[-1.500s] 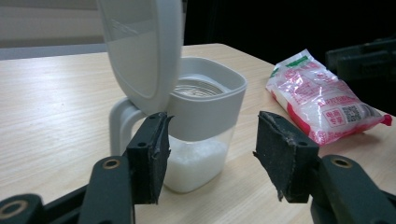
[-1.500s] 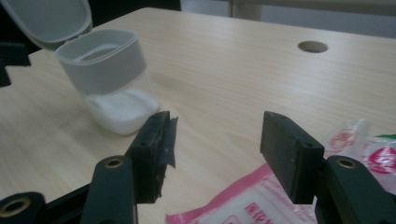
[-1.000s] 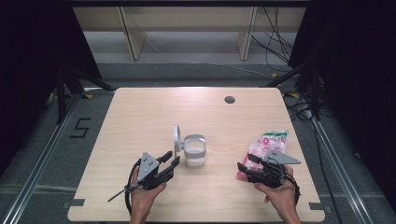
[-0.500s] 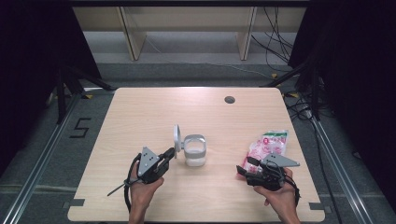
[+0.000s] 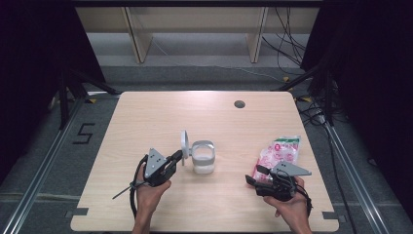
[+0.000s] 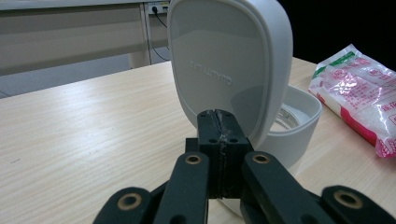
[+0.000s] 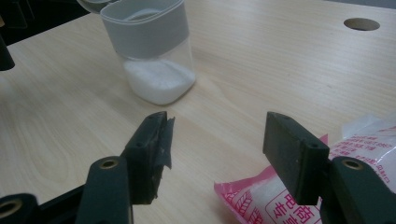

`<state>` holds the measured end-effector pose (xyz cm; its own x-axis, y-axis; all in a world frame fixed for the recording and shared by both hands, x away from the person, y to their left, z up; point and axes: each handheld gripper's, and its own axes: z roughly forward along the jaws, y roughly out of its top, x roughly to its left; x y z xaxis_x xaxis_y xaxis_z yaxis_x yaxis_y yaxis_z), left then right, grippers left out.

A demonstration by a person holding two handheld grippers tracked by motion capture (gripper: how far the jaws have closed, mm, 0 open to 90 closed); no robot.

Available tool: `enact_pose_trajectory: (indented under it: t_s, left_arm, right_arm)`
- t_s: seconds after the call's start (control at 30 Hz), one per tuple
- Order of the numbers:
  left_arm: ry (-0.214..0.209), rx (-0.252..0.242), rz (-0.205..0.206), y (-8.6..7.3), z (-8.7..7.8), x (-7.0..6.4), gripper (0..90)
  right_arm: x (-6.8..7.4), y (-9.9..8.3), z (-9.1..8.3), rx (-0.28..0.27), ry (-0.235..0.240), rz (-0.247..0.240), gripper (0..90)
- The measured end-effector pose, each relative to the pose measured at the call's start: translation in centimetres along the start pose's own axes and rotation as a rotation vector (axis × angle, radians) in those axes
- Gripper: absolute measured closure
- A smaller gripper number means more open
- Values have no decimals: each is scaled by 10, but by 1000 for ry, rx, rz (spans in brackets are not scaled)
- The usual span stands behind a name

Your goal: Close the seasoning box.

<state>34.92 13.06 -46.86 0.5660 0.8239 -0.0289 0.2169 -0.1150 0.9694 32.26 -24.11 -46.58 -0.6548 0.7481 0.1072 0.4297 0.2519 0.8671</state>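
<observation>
white plastic: container (image 5: 203, 157) at frame centre on the surface (image 5: 146, 117), hinged lid (image 5: 184, 144) standing upright
left gripper (image 5: 176, 156): jaws pressed together, tips just at the lid
right gripper (image 5: 255, 174): jaws apart, lower right
pink bag (image 5: 278, 153): just beside the right gripper

One overhead cam, two jaw-mounted cams.
High view looks forward and down over the whole table (image 5: 146, 122). Left gripper view sits close behind the container (image 6: 289, 126), low; right gripper view low, farther off, sharing the same container (image 7: 154, 56) and bag (image 7: 289, 200).
</observation>
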Motion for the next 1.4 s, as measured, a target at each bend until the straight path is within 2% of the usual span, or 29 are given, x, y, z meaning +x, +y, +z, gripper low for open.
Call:
enact_pose_trajectory:
  t_s: [0.07, 0.2, 0.23, 0.3, 0.33, 0.4, 0.43, 0.5, 0.53, 0.63, 0.77, 0.8, 0.87, 0.93, 0.97, 1.0, 1.03, 1.07, 1.1, 1.17, 1.2, 1.23, 1.27, 1.3, 1.4]
  left_arm:
    - [-1, 7, 12, 1, 1, 0, 894]
    - [-7, -1, 8, 3, 2, 1, 893]
    - [-6, 0, 10, 5, 2, 0, 893]
    - [-6, -7, 14, 6, 1, 0, 893]
    - [-4, -5, 16, 7, 1, 0, 894]
    - [-8, -15, 18, 9, 1, 0, 893]
    - [-5, -6, 21, 9, 0, -1, 894]
    - [-9, -14, 27, 10, 1, -2, 894]
    - [-7, -6, 29, 11, 1, -3, 894]
    - [-9, -11, 29, 12, 1, -4, 894]
    - [-9, -8, 39, 13, 1, -5, 894]
    - [-10, -9, 41, 14, 1, -6, 894]
    - [-11, -10, 50, 15, 1, -6, 894]
    - [-16, -13, 41, 15, 2, -8, 894]
    - [-16, -15, 46, 15, 2, -8, 894]
    - [-19, -14, 49, 16, 2, -9, 894]
    - [-18, -15, 45, 16, 2, -10, 894]
    - [-21, -16, 54, 16, 3, -10, 894]
    - [-22, -15, 47, 16, 3, -11, 894]
    - [-26, -17, 56, 17, 4, -12, 894]
    - [-28, -16, 44, 17, 4, -14, 894]
    - [-36, -19, 59, 17, 5, -15, 894]
    - [-37, -16, 61, 17, 5, -16, 894]
    - [-38, -13, 67, 17, 5, -16, 894]
    - [-46, -17, 61, 16, 5, -19, 894]
  right_arm:
    - [-1, -1, 0, 1, 7, -23, 406]
    - [0, -1, 0, 0, 5, -25, 403]
    - [3, -1, -1, 8, 6, 10, 402]
    - [4, -1, 0, -4, 3, 20, 402]
    - [2, 0, 0, -7, -10, -20, 402]
    - [2, -1, 1, -1, 10, -16, 402]
    - [1, -1, 0, 12, 9, -34, 402]
    - [2, 0, 0, 9, 9, -21, 402]
    - [1, -1, 0, 13, 8, -31, 401]
    - [2, -1, 1, -6, 10, 3, 401]
    - [2, -1, 1, -9, 11, 5, 401]
    - [5, -1, 1, -8, 6, 22, 402]
    - [5, -1, 1, -15, 10, 26, 402]
    - [4, -1, 1, -6, 6, 17, 402]
    - [1, -1, 0, -7, -9, -20, 403]
    - [3, -1, 0, -11, 1, 11, 404]
    - [0, 0, -1, 1, -4, -31, 403]
    - [1, -1, 1, -7, 9, 1, 404]
    - [0, -1, 0, -8, -10, -12, 404]
    - [1, -1, 0, -9, -9, -12, 404]
    - [2, -1, 0, -8, 8, 3, 404]
    - [1, -1, 0, -9, -7, -12, 404]
    - [1, -1, 0, -6, -3, -11, 403]
    - [2, -1, 0, 2, 17, 14, 404]
    - [0, 0, -1, -5, -5, -10, 403]
